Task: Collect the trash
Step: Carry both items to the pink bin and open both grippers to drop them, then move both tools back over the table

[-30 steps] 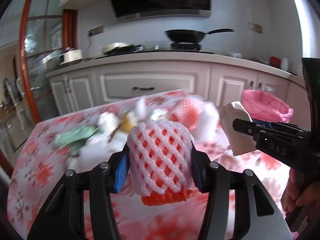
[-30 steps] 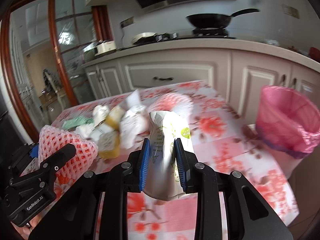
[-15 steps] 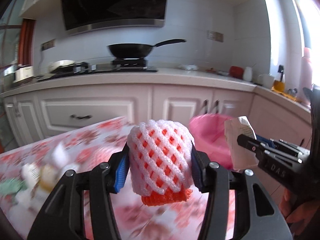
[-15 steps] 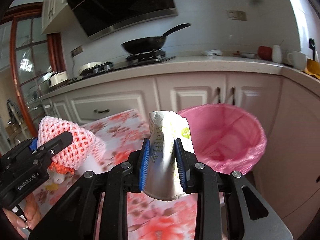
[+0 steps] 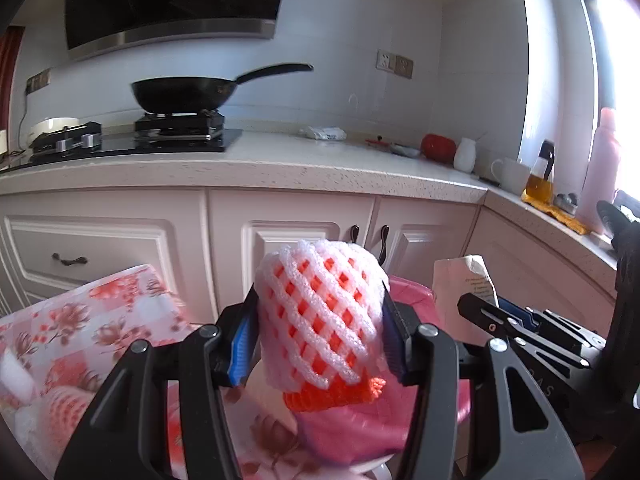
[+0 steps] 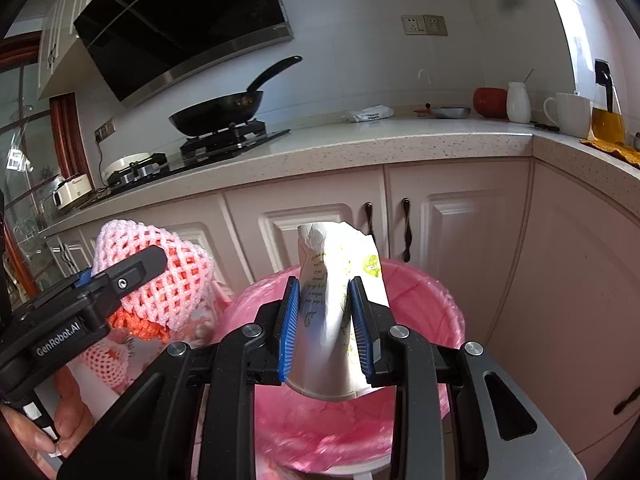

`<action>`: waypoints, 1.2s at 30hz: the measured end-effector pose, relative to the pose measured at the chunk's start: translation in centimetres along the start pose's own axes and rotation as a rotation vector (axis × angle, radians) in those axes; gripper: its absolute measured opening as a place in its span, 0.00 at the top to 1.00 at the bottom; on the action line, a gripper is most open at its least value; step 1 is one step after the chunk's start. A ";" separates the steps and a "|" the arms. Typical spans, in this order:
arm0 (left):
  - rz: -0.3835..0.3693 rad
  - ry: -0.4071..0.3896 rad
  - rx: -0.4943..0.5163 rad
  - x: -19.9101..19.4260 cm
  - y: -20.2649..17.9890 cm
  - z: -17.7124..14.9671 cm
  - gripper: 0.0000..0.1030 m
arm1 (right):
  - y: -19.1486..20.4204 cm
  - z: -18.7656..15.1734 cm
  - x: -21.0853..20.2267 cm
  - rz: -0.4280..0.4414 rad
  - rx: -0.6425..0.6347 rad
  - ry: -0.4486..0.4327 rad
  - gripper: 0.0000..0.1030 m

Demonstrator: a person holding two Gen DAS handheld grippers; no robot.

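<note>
The left gripper point(image 5: 320, 344) grasps a foam net point(image 5: 320, 312) and the right gripper point(image 6: 326, 320) grasps a crushed cup point(image 6: 340, 280); released too early, the net may miss the bin point(image 6: 432, 292).

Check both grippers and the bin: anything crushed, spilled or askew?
Only the paper cup looks off: the right gripper has squeezed it flat, its rim torn, above the pink-lined bin. The foam fruit net sits intact in the left gripper. No spill visible.

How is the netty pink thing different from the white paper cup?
The foam net is puffy, with an orange layer under its pink-white mesh; the paper cup is smooth, white and squashed flat. The net sits in the left gripper, the cup in the right gripper. Both are trash, gripped above the pink bin.
</note>
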State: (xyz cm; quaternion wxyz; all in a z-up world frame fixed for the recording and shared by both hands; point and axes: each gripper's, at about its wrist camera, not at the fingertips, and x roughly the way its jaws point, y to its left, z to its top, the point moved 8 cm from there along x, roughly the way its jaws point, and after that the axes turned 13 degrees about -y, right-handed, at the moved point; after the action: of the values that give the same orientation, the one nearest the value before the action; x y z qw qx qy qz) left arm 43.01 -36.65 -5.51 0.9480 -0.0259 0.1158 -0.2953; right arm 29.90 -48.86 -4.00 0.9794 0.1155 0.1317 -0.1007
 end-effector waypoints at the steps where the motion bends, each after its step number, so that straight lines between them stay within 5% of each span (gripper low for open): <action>1: -0.004 0.004 0.003 0.4 -0.3 -0.1 0.51 | -0.4 0.0 0.4 -0.002 0.003 0.004 0.73; 18: -0.006 0.092 0.016 5.9 -1.3 -4.6 0.27 | -5.0 -2.3 1.1 -0.039 0.072 0.056 0.72; 22: -0.003 0.085 0.015 5.4 -1.7 -4.5 0.12 | -5.0 -1.6 -0.3 -0.046 0.066 0.038 0.71; 23: -0.008 0.079 0.005 5.1 -1.8 -4.4 0.11 | -4.9 -1.4 -0.8 -0.048 0.063 0.029 0.67; 24: -0.010 0.079 0.004 5.0 -1.9 -4.2 0.10 | -4.9 -1.1 -1.3 -0.055 0.062 0.011 0.49; 25: -0.009 0.075 0.006 4.8 -2.0 -4.0 0.10 | -4.9 -0.8 -1.9 -0.064 0.063 -0.007 0.43; 36: 0.078 0.007 0.079 -2.8 1.6 -2.1 0.10 | -0.8 0.7 -5.9 -0.016 0.072 -0.052 0.42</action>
State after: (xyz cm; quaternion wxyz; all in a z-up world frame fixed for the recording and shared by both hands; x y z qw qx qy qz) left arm 41.19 -33.76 -7.18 0.9587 0.0172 0.1084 -0.2625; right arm 24.27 -48.82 -1.85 0.9769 0.1467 0.1034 -0.1161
